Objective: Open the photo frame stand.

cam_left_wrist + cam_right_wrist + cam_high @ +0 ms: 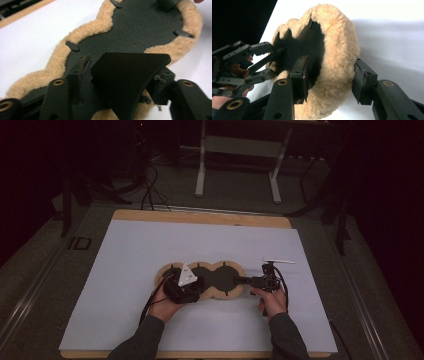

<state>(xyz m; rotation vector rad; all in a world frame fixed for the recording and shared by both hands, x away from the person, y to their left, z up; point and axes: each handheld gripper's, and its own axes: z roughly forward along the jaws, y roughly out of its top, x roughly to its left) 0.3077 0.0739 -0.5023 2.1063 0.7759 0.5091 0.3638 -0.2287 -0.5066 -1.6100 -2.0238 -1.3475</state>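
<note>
Jaws first, high view: left gripper [192,290] laid over the left lobe of the fleece pad [215,279], jaw gap hidden under its own body and grey plate, so cannot tell how far apart. Right gripper [240,281] reaching in from the right, tips at the pad's right lobe. Pad itself three-lobed, black in the middle with a tan woolly rim and small dark tabs, lying at mid-frame on the white sheet [150,245]. Left hand [167,309] and right hand [272,302] entering from the bottom edge.

Left gripper view: jaws rising from the bottom, set well apart, with a black three-cornered sheet [130,80] between them, its right corner near the right jaw. Cannot tell whether pinched or merely lying there. Pad running from lower left to upper right, black grainy face up, wavy tan fleece border, oval black tabs along the inner edge. Near lobe passing under and between the jaws.

Right gripper view: jaws moderately spread and closed around the pad's end lobe, left jaw pressed on the black face, right jaw touching the thick fleece at right of centre. Lobe standing between them at mid-frame, fleece bulging toward the right jaw. Left gripper at the left of the frame, tips meeting the black edge of the far lobe, grip unclear. White sheet behind, darkness at upper left.
</note>
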